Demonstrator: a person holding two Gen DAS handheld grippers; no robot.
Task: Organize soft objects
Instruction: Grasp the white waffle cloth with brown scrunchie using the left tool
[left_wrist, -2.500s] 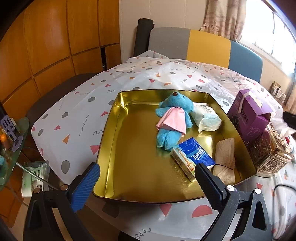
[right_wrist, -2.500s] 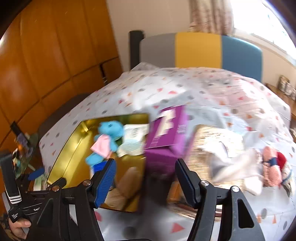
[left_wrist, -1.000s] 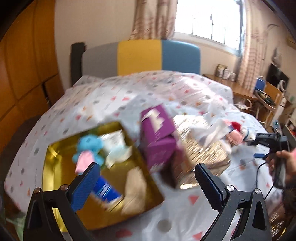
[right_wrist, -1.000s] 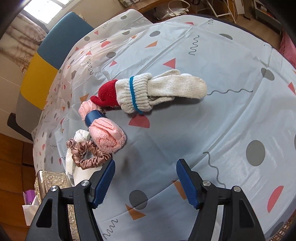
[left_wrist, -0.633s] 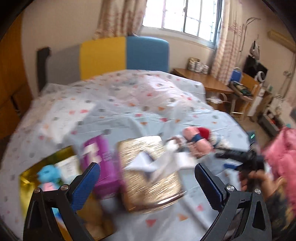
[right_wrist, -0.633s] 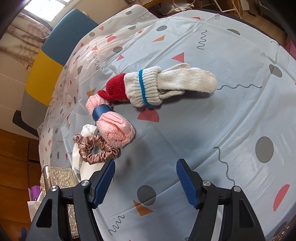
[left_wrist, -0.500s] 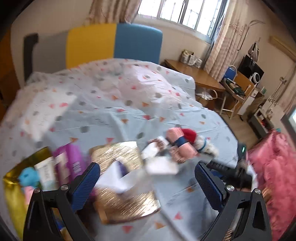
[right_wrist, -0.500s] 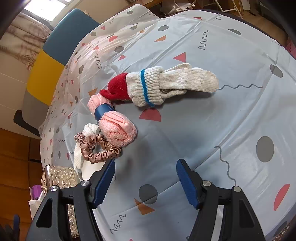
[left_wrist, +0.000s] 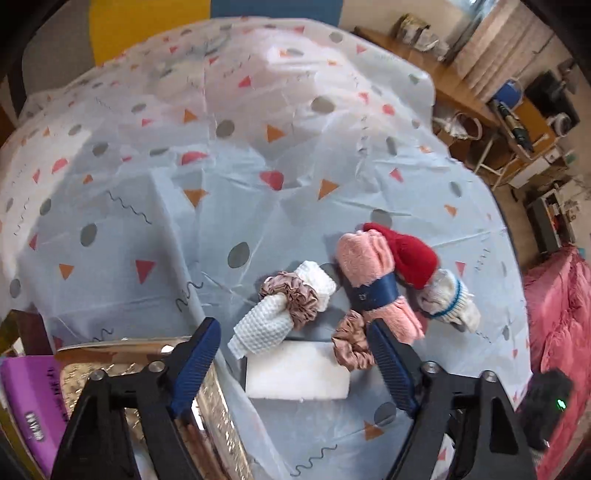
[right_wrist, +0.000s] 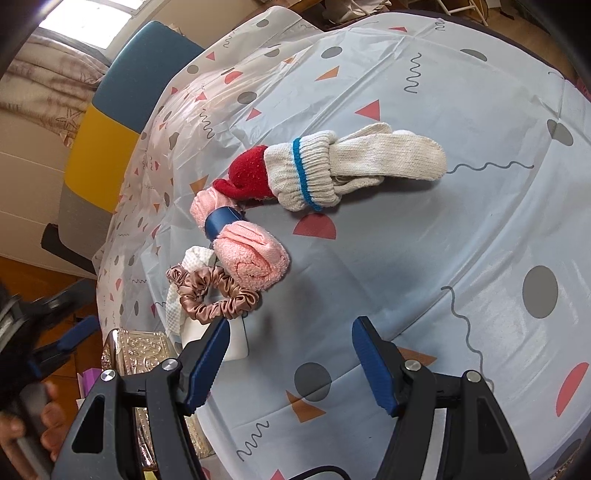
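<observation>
In the left wrist view we see, at the far left, a purple box (left_wrist: 26, 398) and beside it a gold patterned box (left_wrist: 218, 410), partly hidden behind the left gripper (left_wrist: 293, 360). Its jaws have just been narrowing but stand apart with nothing pressed between them; a white pad (left_wrist: 297, 376) lies on the tablecloth (left_wrist: 147, 229) in the gap between them. Just beyond it lies a white waffle cloth (left_wrist: 266, 321) with a bronze scrunchie (left_wrist: 295, 295) around it. To its right a second scrunchie (left_wrist: 351, 347) touches a rolled pink towel (left_wrist: 364, 258) wrapped in a blue band. A red sock (left_wrist: 410, 254) lies against that towel, and a white glove with a blue stripe (left_wrist: 448, 299) lies furthest right.

In the right wrist view a person's hand (right_wrist: 22, 432) grips a handle at the left edge. The right gripper (right_wrist: 288, 354) hangs over bare tablecloth, jaws apart and holding nothing. The soft things lie beyond it in a row, well apart from its right finger.
</observation>
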